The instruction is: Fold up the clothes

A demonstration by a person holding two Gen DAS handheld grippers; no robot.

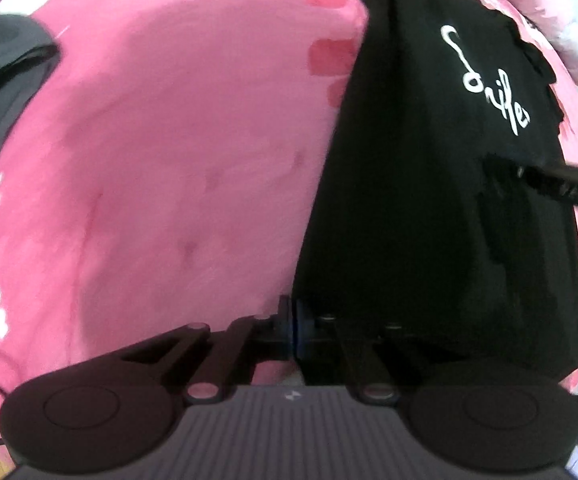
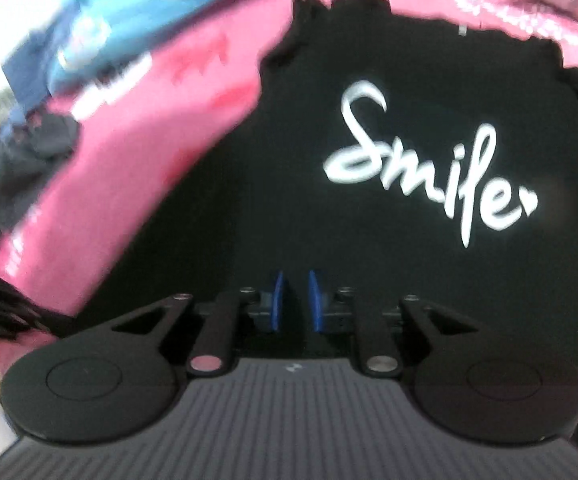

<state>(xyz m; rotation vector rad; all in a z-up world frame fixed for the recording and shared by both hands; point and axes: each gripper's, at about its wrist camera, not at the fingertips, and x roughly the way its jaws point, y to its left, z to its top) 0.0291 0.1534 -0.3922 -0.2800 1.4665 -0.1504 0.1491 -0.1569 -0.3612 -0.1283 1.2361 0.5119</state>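
The blue bundle (image 2: 137,12) (perhaps clothing) is blurred; the black shirt (image 2: 409,280) runs off-frame.

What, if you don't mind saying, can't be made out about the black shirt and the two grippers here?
- Left gripper: its pads look closed at the black shirt's edge; black on black hides whether cloth is pinched.
- Shirt hem: cut off behind the right gripper in the right wrist view.
- Blue item: motion blur hides what it is.

Each handheld gripper has a grey ribbed body flanked by two round black discs. Black linkage bars with silver pivot pins run forward to the fingers (image 2: 276,300), which carry blue pads. A small pale logo marks each body's front edge.
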